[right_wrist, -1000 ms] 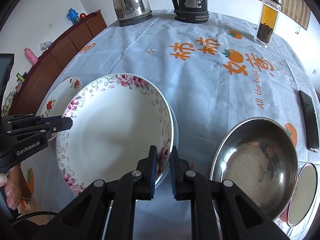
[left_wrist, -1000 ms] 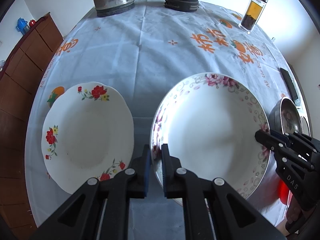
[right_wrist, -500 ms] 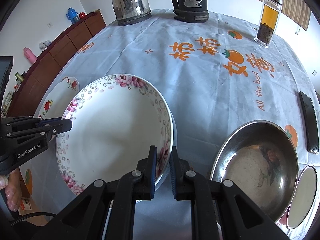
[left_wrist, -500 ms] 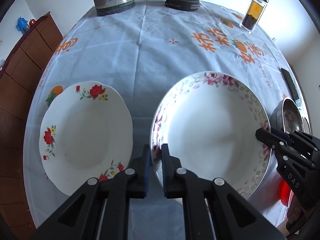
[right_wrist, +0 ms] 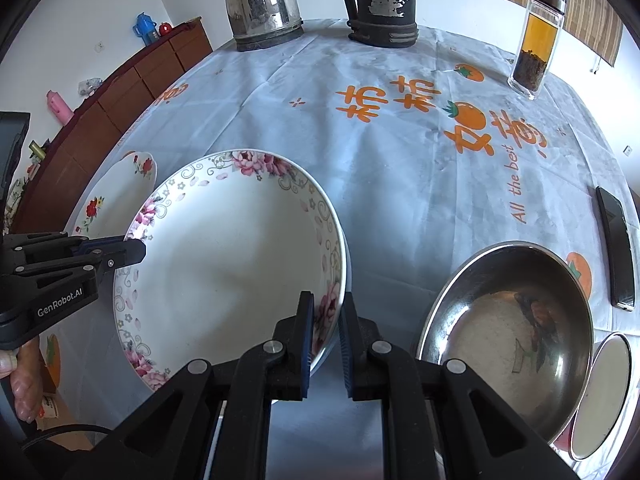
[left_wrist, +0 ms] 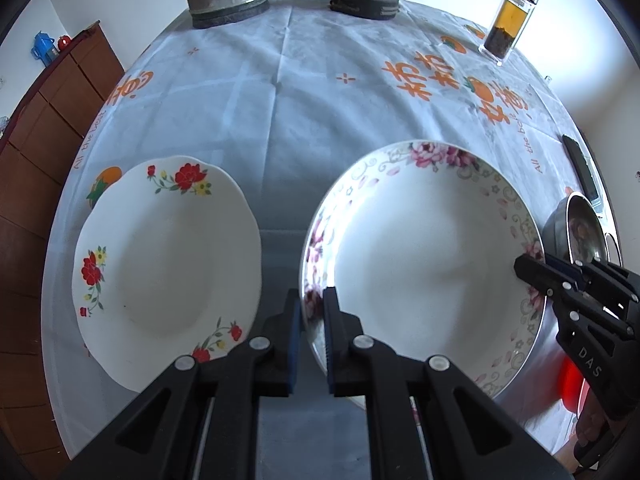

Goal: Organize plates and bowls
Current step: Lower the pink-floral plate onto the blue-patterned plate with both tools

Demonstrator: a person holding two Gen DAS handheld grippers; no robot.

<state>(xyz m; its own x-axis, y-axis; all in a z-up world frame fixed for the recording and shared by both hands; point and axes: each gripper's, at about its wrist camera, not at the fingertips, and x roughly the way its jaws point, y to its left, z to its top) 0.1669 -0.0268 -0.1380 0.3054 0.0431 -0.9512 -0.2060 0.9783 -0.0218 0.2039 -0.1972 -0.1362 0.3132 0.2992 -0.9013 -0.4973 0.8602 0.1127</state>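
Gripping opposite edges of one dish, both tools hold the round white porcelain plate with a pink peony border above the table covered in a pale blue cloth with orange print. Its deep white well is bare; grey scrolls and small petals run round the rim between the pink flower clusters. The left gripper has its jaws clamped on the plate's left rim, one black finger inside the well and one outside. The right gripper pinches the right rim the same way, jaws drawn nearly together on the porcelain. A thin pale edge shows under the plate's right side; whether that is a second dish beneath it I cannot tell. The plate is round, so it has no long axis; it faces upward, and whether it sits level or slightly tipped I cannot tell.

Just left of it lies a scalloped white plate with red and yellow flowers, apart from the held one. To the right sits a shiny steel bowl, with a smaller round metal dish beside it. Farther off stand a steel kettle, a worn black jug and a clear tea bottle.
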